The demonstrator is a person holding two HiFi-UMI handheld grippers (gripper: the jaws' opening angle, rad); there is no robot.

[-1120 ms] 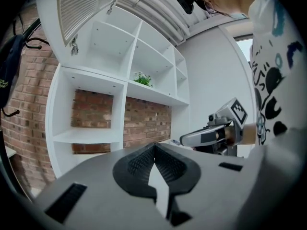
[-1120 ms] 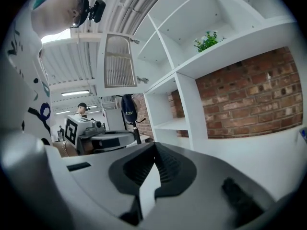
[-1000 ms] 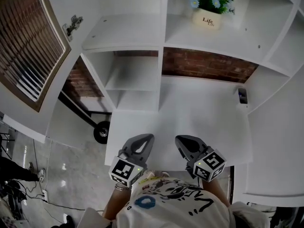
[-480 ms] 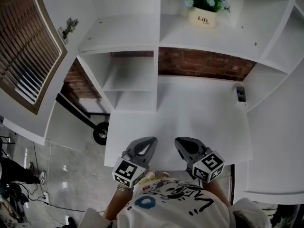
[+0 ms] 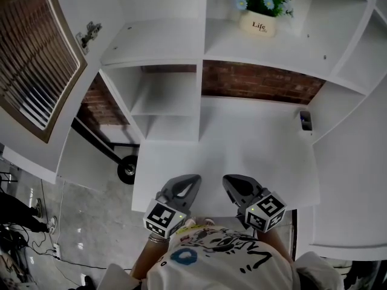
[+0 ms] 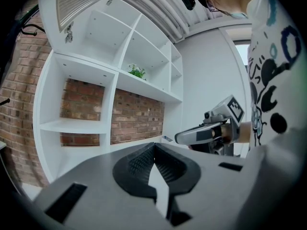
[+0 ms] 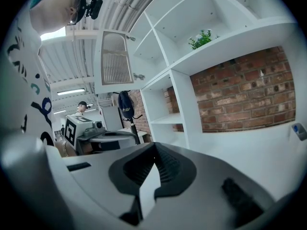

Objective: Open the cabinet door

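White-framed, slatted cabinet door (image 5: 36, 59) stands swung wide at the upper left of the white open-shelf unit (image 5: 199, 71), so the opening looks done, and the grey left gripper (image 5: 188, 183) and grey right gripper (image 5: 231, 183), both pinched together on nothing, would best wait low, clear of it.
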